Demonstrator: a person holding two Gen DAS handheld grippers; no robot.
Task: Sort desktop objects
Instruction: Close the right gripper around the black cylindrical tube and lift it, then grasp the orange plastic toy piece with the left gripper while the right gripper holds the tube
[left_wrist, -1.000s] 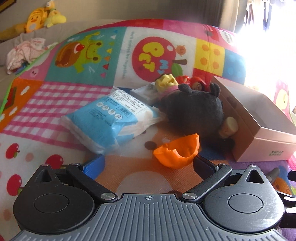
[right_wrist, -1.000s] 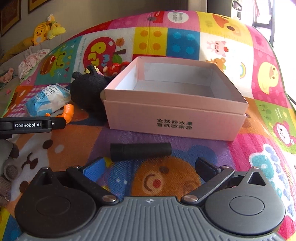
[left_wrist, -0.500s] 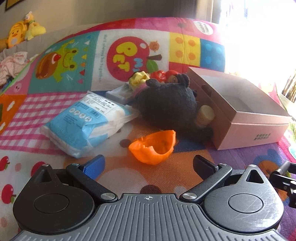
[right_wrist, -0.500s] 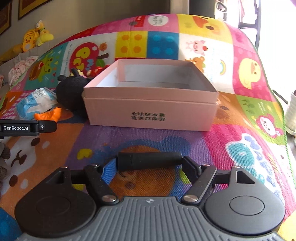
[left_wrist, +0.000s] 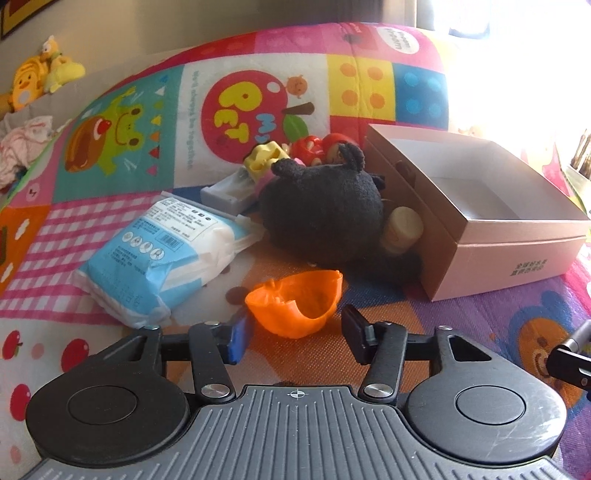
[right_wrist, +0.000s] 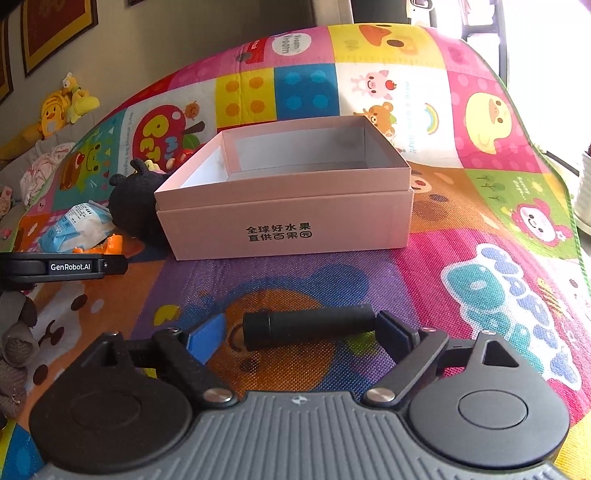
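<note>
Pink box sits open on the patterned play mat. The part of its interior in view shows only white floor and walls.

Against its left wall: black plush, with a small cream cylinder wedged between plush and box. Behind the plush are a grey tray, a yellow toy and red toys. Blue-white wipes pack lies left of the plush.

Left gripper: jaws drawn in on the orange shell, which rests hollow side up on the mat in front of the plush. Blue pad is against its left side; black pad is at its right rim.

Right gripper: jaws opening, with the black cylinder lying crosswise between them on the mat, in front of the box. Right pad is at its end; left pad is clear of it.
</note>
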